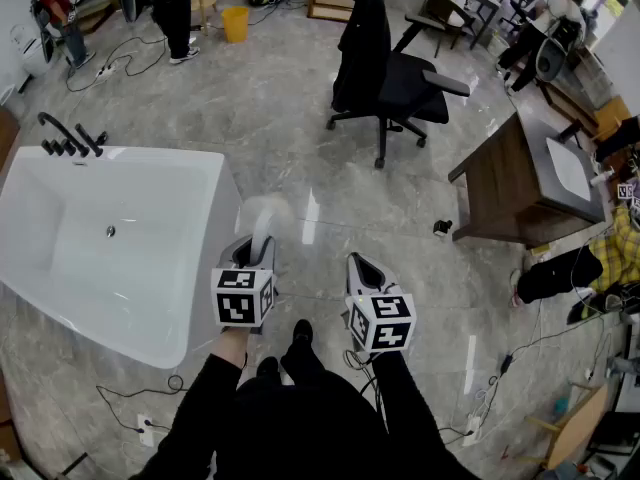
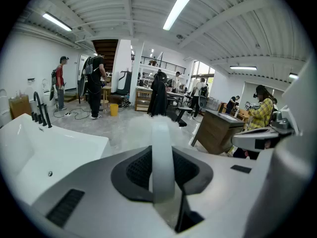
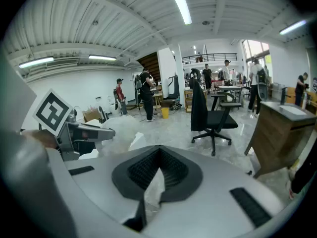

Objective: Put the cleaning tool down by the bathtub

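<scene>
Left hand-held gripper [image 1: 257, 247] is clenching the white handle of the cleaning tool [image 1: 262, 215]. In the left gripper view the handle [image 2: 162, 157] is sitting squarely between the dark pads, and its fluffy white head is pointing away from the person. The tool is hanging in the air over the grey marble floor [image 1: 300, 138], just right of the bathtub [image 1: 222, 193] at its right wall. The right hand-held gripper [image 1: 362, 266] is hovering to the right, near the left one, its jaws closed together with nothing between them. A black faucet [image 1: 70, 134] is sitting on the tub's far left rim. A black office chair [image 1: 395, 78] is standing farther off, and a wooden vanity [image 1: 505, 183] is at the right.
</scene>
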`<state>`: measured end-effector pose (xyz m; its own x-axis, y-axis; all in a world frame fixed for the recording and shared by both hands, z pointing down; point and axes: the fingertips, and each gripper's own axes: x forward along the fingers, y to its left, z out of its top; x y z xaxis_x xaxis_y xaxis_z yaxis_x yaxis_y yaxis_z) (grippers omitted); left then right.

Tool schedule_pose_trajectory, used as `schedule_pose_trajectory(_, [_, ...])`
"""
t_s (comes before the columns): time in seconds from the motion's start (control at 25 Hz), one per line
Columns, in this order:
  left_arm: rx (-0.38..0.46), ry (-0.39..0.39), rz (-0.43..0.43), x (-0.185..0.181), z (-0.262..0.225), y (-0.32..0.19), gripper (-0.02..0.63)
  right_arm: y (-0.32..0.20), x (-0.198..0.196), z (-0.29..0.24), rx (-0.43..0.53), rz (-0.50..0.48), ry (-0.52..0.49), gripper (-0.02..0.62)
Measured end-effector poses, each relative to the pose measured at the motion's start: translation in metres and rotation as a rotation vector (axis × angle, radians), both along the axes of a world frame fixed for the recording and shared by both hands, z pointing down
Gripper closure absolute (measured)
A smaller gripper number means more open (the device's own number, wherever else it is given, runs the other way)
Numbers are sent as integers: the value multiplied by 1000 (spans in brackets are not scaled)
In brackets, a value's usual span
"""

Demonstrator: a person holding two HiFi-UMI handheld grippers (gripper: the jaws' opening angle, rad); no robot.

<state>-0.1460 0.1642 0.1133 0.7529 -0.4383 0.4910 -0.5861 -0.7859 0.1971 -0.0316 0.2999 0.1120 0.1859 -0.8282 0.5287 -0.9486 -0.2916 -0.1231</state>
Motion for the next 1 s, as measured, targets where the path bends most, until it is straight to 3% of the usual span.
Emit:
schedule_pose_trajectory(0.56, [-6,1,-13,22,3,-10,511,-9,24,-6,28,-24,11,595])
schedule_pose_trajectory(1.0, [12,-3,-63,44,-1,-45,511,7,78,5,6,64,-29,595])
